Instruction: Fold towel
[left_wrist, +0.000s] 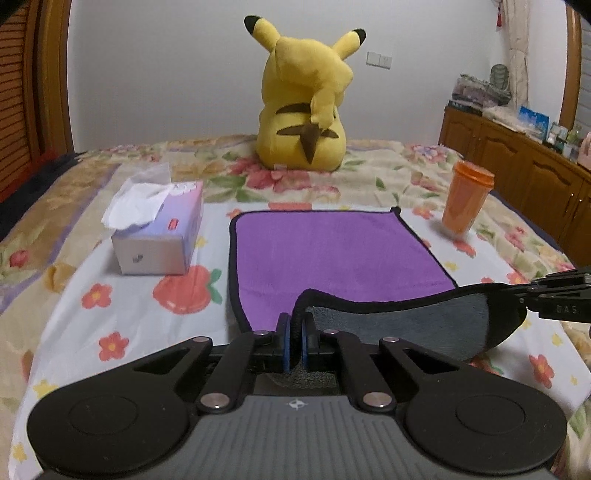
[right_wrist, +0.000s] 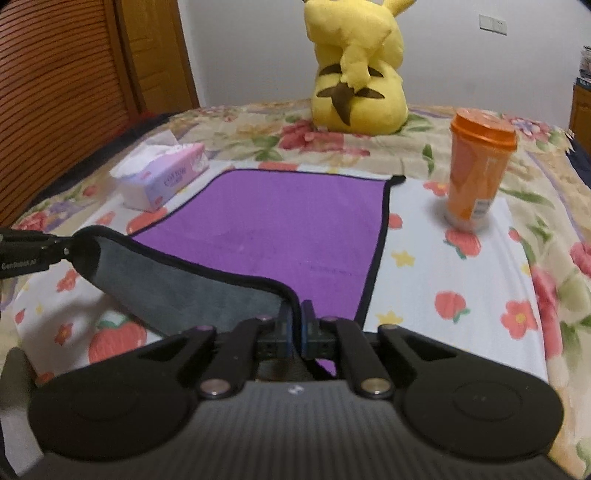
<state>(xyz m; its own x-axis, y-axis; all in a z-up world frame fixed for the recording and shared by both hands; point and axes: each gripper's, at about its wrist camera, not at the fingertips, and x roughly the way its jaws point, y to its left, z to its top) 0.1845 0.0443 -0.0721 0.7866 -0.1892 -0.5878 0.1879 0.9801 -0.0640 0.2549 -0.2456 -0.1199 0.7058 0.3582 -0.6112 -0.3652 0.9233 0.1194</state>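
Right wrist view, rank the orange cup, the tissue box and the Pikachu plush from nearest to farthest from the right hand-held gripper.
1. Orange cup: ahead on the right side of the bed, upright beside the purple towel that the right hand-held gripper pinches.
2. Tissue box: ahead on the left, slightly farther back.
3. Pikachu plush: farthest, at the bed's far end, back turned.

This is a bedroom in a home. A bed (left_wrist: 369, 177) spread with a flowered blanket fills most of both views, and a yellow plush toy (left_wrist: 304, 107) sits at its far end against a plain white wall. Wooden cabinets (left_wrist: 517, 162) topped with household clutter line one side, and a slatted wooden wardrobe door (right_wrist: 55, 92) stands on the other.
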